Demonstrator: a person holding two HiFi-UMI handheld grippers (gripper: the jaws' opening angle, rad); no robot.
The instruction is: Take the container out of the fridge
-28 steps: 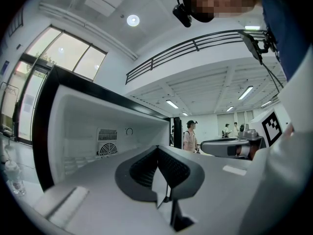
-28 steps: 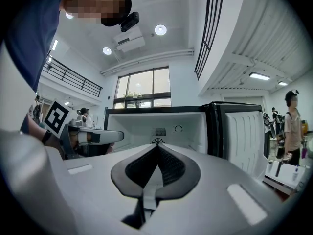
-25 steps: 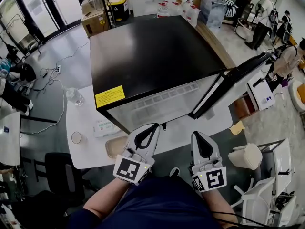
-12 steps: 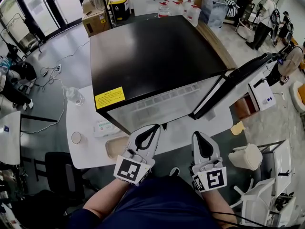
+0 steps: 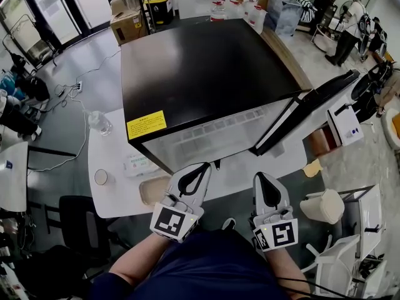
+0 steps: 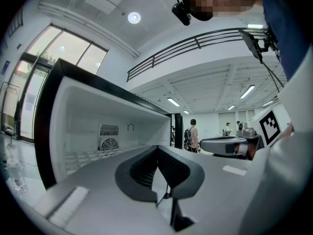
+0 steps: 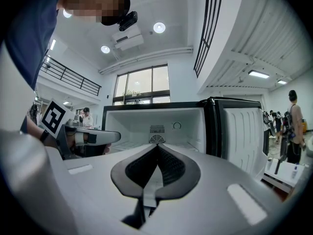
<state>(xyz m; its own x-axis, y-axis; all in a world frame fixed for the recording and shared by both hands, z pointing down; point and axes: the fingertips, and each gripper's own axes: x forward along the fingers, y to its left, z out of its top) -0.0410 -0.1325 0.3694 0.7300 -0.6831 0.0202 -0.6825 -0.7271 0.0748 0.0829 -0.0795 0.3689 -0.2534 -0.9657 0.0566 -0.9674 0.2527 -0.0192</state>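
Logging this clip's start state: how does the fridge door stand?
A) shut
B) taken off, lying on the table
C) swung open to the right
C: the door stands swung out at the right side of the fridge, leaving the white inside exposed.

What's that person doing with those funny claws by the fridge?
A person holds the left gripper and the right gripper in front of a black fridge on a white table. Its door stands open. Both grippers are shut and empty. No container shows in the part of the inside that's visible.
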